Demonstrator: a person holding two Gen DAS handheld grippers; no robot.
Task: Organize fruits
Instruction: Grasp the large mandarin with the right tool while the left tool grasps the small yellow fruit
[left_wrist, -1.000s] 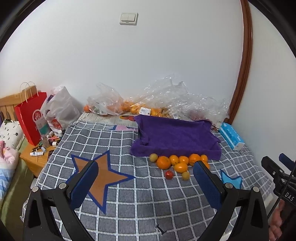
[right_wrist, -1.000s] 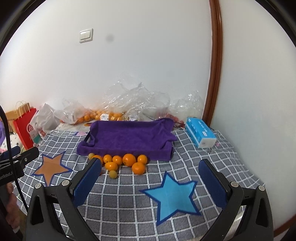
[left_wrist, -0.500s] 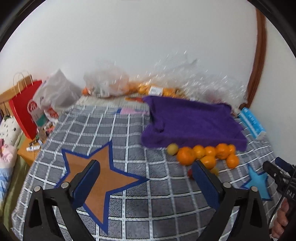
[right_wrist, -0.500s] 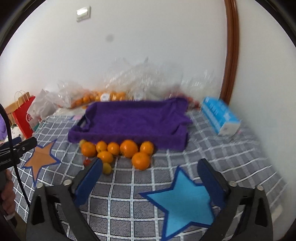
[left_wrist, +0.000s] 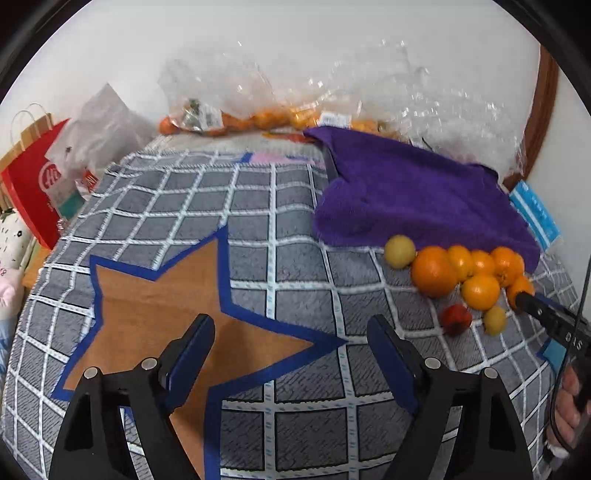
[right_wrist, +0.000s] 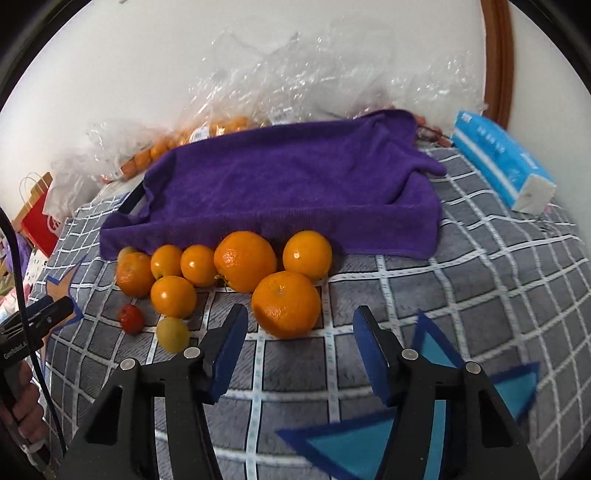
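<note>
A white wall backs a bed covered in a grey checked blanket (left_wrist: 288, 236) with an orange star (left_wrist: 173, 317) on its left and a blue star (right_wrist: 436, 417) on the near right. Against the wall lie crumpled clear bags (right_wrist: 295, 74) with more oranges inside, a purple towel (right_wrist: 288, 192) is draped over what looks like a tray, and a blue tissue pack (right_wrist: 502, 162) sits to the far right. The loose fruit is bunched along the near edge of the towel: a big orange (right_wrist: 286, 304) nearest the right gripper (right_wrist: 299, 343), another large one (right_wrist: 245, 266) behind it, several smaller ones touching each other, a small red fruit (right_wrist: 130, 318) and a yellow one (right_wrist: 173, 334) off to the near left. The right gripper's jaws stand wide apart and empty, just short of the big orange and roughly lined up with it. The left gripper (left_wrist: 291, 354) is also spread wide and empty, hovering over the orange star, well apart from the fruit. I'd judge the oranges firm and moderately heavy, with waxy, rounded skins that can roll or squirt out of flat pads, so the hold should go across the widest middle with modest squeeze. The red and yellow fruits look softer and would bruise under a hard pinch. The blanket is soft, so a nudged fruit may roll only a little.
</note>
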